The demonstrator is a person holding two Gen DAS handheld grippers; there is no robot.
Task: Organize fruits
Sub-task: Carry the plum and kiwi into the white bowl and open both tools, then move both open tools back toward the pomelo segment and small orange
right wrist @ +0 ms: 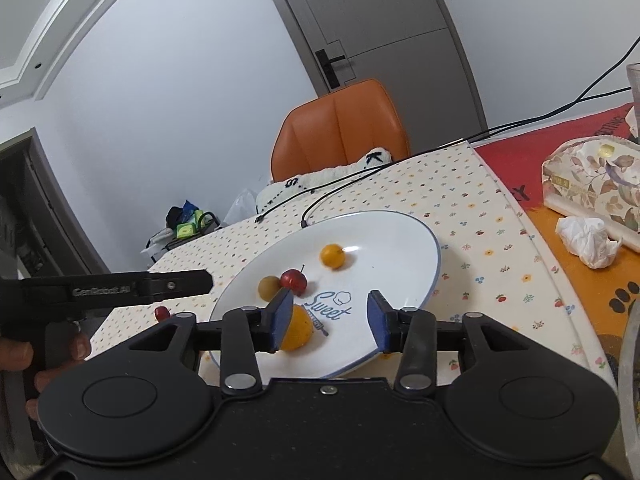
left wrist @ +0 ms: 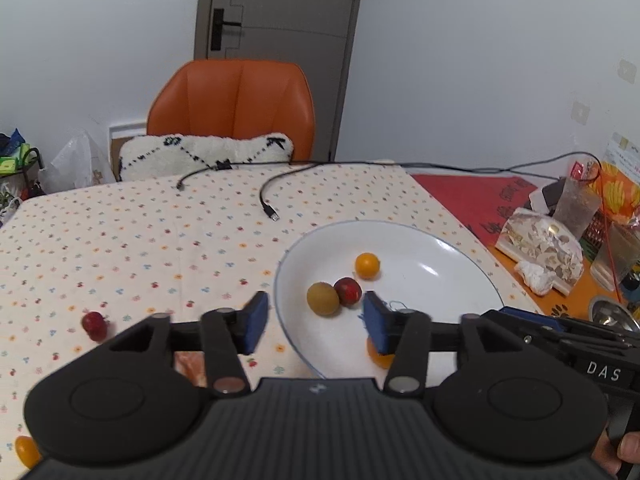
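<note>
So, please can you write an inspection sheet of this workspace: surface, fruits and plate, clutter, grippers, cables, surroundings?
Surface: table under a floral tablecloth; red and orange mats at the right.
Job's things: white plate holds a kiwi, a red fruit and two orange fruits. A red fruit on the cloth lies outside the plate.
Clutter: tissue pack, crumpled tissue.
Grippers: left gripper open, empty; right gripper open, empty.
Cables: two black cables on the cloth.
Surroundings: orange chair, cushion, grey door.
</note>
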